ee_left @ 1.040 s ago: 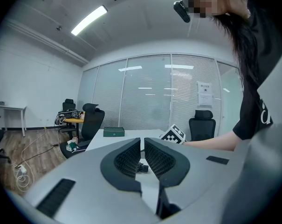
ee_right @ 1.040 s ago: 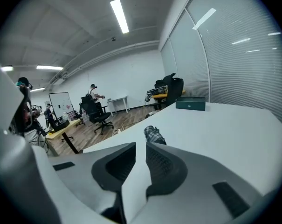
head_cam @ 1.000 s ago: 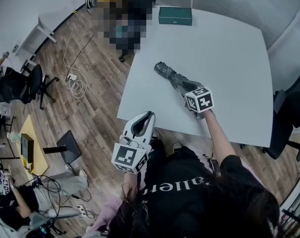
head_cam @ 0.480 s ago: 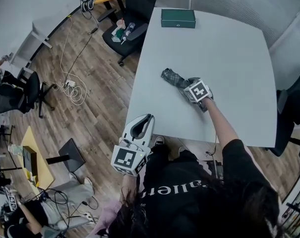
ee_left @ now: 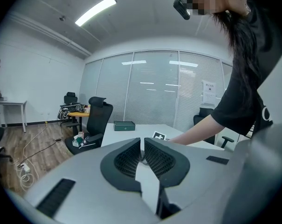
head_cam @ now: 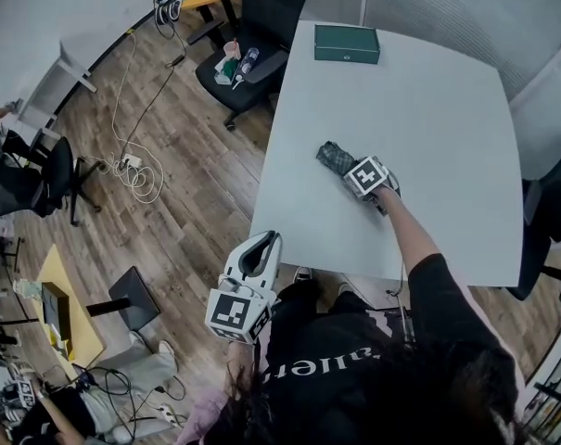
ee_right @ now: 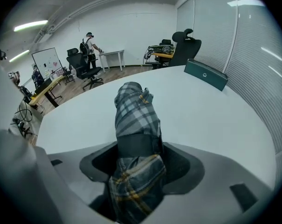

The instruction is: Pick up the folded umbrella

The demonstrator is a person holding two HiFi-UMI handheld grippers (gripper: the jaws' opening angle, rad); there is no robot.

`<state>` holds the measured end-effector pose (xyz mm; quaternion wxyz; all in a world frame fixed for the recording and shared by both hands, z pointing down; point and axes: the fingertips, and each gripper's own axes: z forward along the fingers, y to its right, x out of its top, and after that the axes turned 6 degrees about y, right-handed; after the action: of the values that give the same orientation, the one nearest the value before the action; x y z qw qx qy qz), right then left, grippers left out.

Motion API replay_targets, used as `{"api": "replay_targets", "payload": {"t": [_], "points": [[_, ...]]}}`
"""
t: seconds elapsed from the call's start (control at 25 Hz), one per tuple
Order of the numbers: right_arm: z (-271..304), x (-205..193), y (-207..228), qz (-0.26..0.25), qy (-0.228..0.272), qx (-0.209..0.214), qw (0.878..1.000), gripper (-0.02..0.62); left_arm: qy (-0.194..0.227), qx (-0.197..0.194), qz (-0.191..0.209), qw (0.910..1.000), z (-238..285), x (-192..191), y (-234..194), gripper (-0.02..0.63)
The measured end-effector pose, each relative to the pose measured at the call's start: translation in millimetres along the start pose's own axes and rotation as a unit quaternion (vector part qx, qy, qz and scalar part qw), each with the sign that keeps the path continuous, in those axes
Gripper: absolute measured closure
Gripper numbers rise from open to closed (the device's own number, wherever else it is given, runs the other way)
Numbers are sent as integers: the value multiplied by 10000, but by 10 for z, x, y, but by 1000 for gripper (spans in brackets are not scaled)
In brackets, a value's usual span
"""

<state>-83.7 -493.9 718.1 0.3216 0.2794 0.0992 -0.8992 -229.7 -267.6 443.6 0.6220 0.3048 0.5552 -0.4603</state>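
Note:
The folded plaid umbrella (head_cam: 334,158) lies on the white table (head_cam: 419,91), its far end sticking out past my right gripper (head_cam: 354,172). In the right gripper view the umbrella (ee_right: 134,115), with a dark strap round it, runs between the jaws of that gripper (ee_right: 138,160). The jaws are opening, and dark gaps show beside the cloth. My left gripper (head_cam: 266,239) hangs off the table's near edge above the floor. Its jaws (ee_left: 141,146) are nearly together with nothing between them.
A green box (head_cam: 347,44) sits at the table's far edge. A black office chair (head_cam: 261,26) stands by the far left corner, and another dark chair (head_cam: 549,221) is at the right. Cables (head_cam: 136,165) lie on the wooden floor to the left.
The right gripper has come down and tipped more steeply over the umbrella, which now rests on the table. The left gripper has drifted a little along the table's near edge.

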Motion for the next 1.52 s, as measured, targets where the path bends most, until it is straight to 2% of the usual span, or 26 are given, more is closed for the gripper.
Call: {"api": "replay_targets", "payload": {"t": [0.16,0.28,0.56,0.8,1.0,1.32,1.52], "points": [[-43,-26,18,-9,14,-25,10000,324,3,115,-132,9998,-69,-59,-139,565],[-8,-98,7,189,12,-133,9997,356,-17,77,-155,9998,-92,-89,-208,565],[-162,-70,-283,1137,468,102,9924,370,8,-166,-148,9998,-129,-85,-382,565],[-510,55,-552,1995,1139,92,9732,370,-1,-455,-174,9988,-95,-116,-481,565],[-892,183,-858,2673,1823,133,9461,370,-47,-773,-155,9969,-62,-127,-503,565],[-1433,245,-1346,3005,2427,90,9223,371,-128,-1260,-84,9919,8,-198,-481,565],[-1676,211,-1498,3059,2592,-18,9161,370,-190,-1574,-73,9873,86,-259,-381,565]]}}
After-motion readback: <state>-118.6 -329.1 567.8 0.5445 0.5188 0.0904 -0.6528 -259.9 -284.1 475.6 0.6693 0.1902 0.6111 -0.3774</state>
